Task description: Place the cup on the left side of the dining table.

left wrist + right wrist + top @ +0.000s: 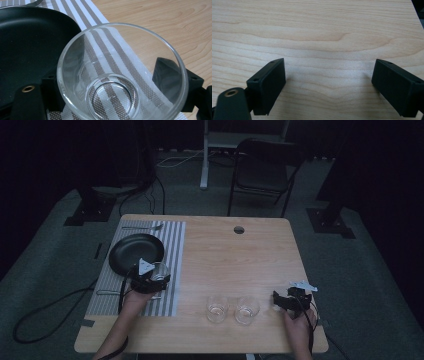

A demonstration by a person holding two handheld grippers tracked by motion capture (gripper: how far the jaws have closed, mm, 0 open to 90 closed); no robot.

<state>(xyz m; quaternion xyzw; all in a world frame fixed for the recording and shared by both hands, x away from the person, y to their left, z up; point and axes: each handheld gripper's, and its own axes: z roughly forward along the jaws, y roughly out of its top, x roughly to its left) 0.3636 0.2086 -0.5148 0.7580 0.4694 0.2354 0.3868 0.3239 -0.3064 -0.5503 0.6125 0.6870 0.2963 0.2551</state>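
A clear drinking glass [159, 270] [120, 75] stands on the striped placemat [174, 245] [82, 12], just right of a black plate [132, 251] [30, 45]. My left gripper [152, 279] [112, 86] is shut on this glass, one black jaw against each side of its wall. The glass is upright and holds nothing. At the front right of the wooden table [240, 260], my right gripper [280, 300] [329, 85] is open, its jaws wide apart above bare wood with nothing between them.
Two more clear glasses [217, 309] [247, 309] stand side by side near the front edge, between my hands. A fork [142, 227] lies at the placemat's far end and another piece of cutlery [107, 292] at its near left. A chair [265, 165] stands beyond the table.
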